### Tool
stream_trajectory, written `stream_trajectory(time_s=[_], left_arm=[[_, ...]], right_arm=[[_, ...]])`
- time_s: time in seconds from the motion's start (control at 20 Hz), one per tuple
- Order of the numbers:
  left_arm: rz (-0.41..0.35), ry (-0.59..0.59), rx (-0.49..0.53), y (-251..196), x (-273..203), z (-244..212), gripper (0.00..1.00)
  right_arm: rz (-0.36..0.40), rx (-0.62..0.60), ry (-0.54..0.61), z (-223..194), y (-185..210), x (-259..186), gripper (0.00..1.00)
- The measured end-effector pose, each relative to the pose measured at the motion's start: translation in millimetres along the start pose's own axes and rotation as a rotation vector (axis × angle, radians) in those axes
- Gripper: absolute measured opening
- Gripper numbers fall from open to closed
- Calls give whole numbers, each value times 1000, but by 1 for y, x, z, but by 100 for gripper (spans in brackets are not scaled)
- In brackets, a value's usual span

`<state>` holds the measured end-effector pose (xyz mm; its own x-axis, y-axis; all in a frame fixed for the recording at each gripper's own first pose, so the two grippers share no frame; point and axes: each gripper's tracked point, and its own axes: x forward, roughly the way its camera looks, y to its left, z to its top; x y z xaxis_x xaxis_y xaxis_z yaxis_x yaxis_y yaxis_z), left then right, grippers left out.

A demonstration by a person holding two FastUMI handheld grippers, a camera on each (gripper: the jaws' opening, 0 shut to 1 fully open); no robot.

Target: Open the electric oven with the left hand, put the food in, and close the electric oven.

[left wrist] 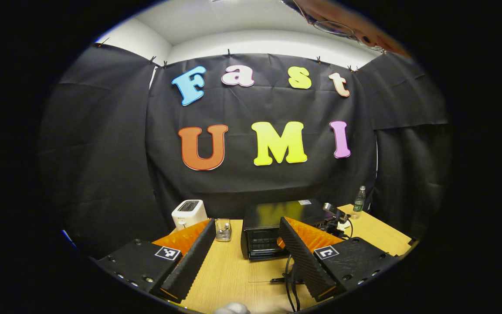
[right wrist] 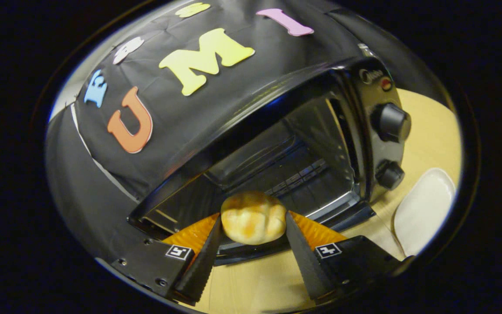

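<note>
Right tool [right wrist: 253, 237] pinching golden, lumpy bun [right wrist: 253, 216] at open oven [right wrist: 277, 144] mouth; left tool [left wrist: 246, 253] spread above counter [left wrist: 233, 270].

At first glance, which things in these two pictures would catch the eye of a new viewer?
In the right gripper view, a golden bread roll sits pinched between the right gripper fingers, right at the mouth of the open black oven. In the left gripper view, the left gripper hangs open above the wooden table, with a white toaster at the back left.
</note>
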<state>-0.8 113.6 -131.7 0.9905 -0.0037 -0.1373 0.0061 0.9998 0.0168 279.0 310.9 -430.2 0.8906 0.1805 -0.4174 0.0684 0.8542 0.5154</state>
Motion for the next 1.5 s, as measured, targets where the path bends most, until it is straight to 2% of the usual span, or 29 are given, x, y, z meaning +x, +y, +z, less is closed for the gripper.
stream_trajectory(time_s=[0.15, 0.2, 0.25, 0.35, 0.4, 0.5, 0.7, 0.75, 0.85, 0.95, 1.05, 1.15, 1.3, 1.5], left_arm=[[0, 4, 4, 0, -1, -2, 96], [1, 5, 6, 1, -2, -2, 95], [5, 3, 6, 1, -2, -1, 96], [8, 6, 7, 3, -2, -1, 96], [8, 8, 7, 2, -3, -3, 96], [10, 7, 11, 1, -3, -2, 96], [5, -1, 14, -2, -5, -3, 96], [3, 1, 18, -3, -6, -4, 96], [5, 0, 16, -3, -8, -5, 96], [5, 7, 6, -2, -9, -10, 95], [8, 19, -1, -2, -8, -16, 95], [19, 24, 3, 2, -9, -19, 96], [9, 27, 6, -3, -11, -21, 96], [-4, 32, -4, -7, -9, -23, 96]], right_arm=[[-103, -172, -40, 8, -8, 10, 88], [-131, -221, -49, 11, -13, 16, 85], [-158, -265, -44, 11, -17, 19, 88], [-174, -306, -25, 4, -20, 24, 87], [-176, -325, -23, 5, -21, 25, 92], [-163, -340, -25, 6, -18, 22, 99], [-120, -354, -37, 13, -20, -5, 99], [-113, -374, -40, 14, -24, -17, 96], [-88, -418, -67, 19, -31, -44, 98], [-25, -425, -130, 28, -28, -55, 97], [-36, -455, -91, 18, -38, -52, 96], [-28, -418, -57, 6, -47, -50, 100], [-51, -424, -13, -10, -70, -58, 100], [-10, -475, 40, -26, -69, -73, 100]])
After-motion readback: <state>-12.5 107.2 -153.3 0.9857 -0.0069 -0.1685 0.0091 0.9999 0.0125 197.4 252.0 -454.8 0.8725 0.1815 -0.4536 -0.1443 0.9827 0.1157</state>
